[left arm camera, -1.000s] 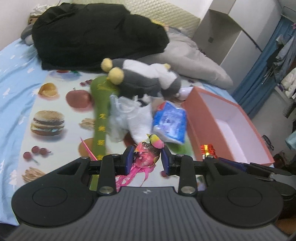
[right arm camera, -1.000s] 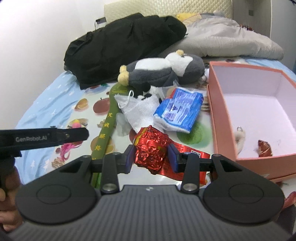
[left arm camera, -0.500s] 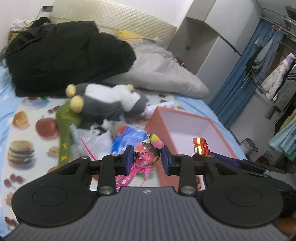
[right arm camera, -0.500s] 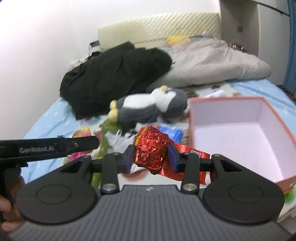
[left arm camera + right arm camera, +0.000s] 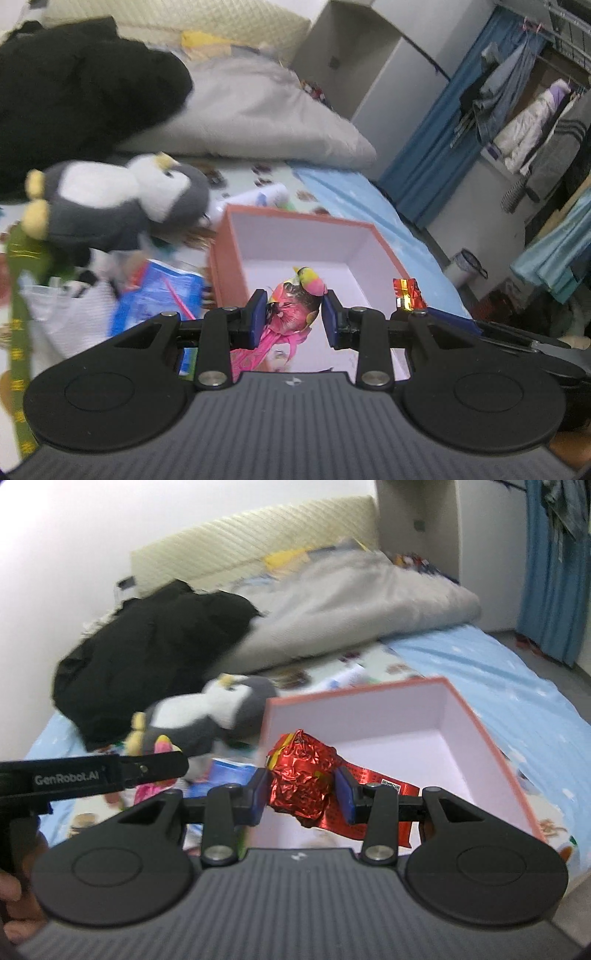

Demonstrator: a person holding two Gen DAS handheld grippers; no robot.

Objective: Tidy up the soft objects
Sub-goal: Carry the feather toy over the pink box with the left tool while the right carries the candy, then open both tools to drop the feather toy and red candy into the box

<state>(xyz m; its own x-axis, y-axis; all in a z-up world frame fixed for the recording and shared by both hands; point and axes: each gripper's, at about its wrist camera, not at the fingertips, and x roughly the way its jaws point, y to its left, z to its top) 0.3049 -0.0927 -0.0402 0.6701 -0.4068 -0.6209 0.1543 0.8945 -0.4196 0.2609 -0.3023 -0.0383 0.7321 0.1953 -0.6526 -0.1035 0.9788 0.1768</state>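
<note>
My left gripper [image 5: 293, 314] is shut on a pink feathered bird toy [image 5: 295, 306] and holds it above the near part of the open orange box [image 5: 291, 218]. My right gripper [image 5: 301, 794] is shut on a crumpled red foil ball [image 5: 301, 779] with a red strip, above the same box [image 5: 491, 749]. A grey and white plush penguin [image 5: 110, 203] lies left of the box, also in the right wrist view [image 5: 207, 720]. The left gripper's arm [image 5: 92, 775] shows at the left of the right wrist view.
A blue packet [image 5: 159, 299], white cloth [image 5: 62, 317] and a green ribbon [image 5: 18, 295] lie on the printed mat left of the box. A black coat [image 5: 74, 88] and grey duvet [image 5: 258, 114] are behind. Hanging clothes [image 5: 517, 122] and a cabinet stand right of the bed.
Both grippers have moved right and forward with their loads, from over the pile of objects to above the orange box. The jaws have stayed shut.
</note>
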